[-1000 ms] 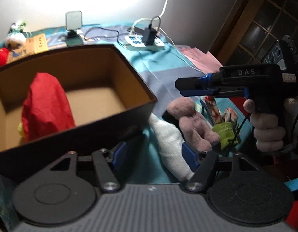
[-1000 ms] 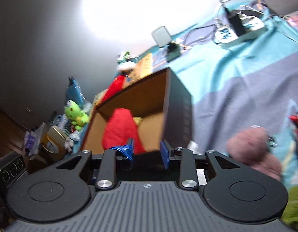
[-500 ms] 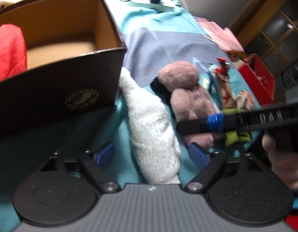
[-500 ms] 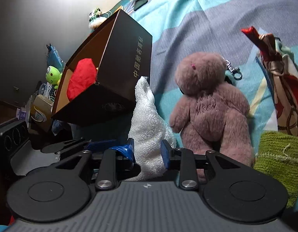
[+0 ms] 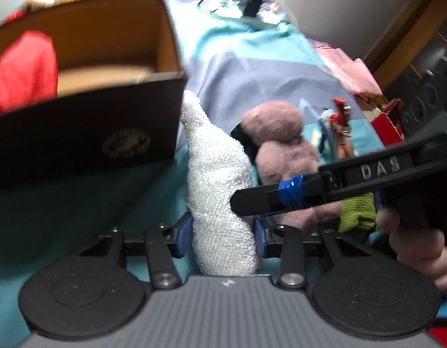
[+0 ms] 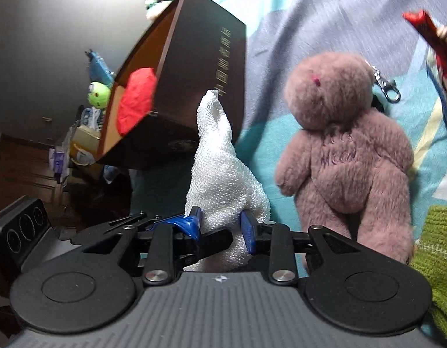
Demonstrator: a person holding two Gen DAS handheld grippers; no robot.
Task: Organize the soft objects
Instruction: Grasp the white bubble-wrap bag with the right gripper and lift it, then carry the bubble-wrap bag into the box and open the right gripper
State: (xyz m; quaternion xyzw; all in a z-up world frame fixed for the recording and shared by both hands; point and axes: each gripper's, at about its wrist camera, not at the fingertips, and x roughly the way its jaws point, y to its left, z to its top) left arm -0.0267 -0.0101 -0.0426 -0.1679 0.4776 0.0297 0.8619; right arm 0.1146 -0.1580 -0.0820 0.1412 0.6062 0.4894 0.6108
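Note:
A white knitted cloth (image 5: 220, 179) lies on the striped bedspread beside the dark box (image 5: 78, 133). My left gripper (image 5: 222, 237) straddles its near end. The jaws are closing and both blue pads (image 5: 184, 236) touch the cloth's sides. From the right, my right gripper (image 6: 220, 227) comes in low over the same white cloth (image 6: 223, 168), open by a narrow gap with the cloth's edge in it. A mauve teddy bear (image 6: 345, 150) lies on its back just right of the cloth. A red soft thing (image 5: 23, 63) sits inside the box.
A green knitted piece (image 6: 438, 249) and a red patterned pouch (image 5: 339, 124) lie right of the bear. A power strip with cables (image 5: 252, 14) is at the bed's far end. A green frog toy (image 6: 98, 97) and clutter sit beyond the box (image 6: 206, 58). A hand (image 5: 412, 240) holds the right gripper.
Both grippers have dropped from above the box down to the white cloth. The left jaws have narrowed onto it. The right jaws keep the same small gap.

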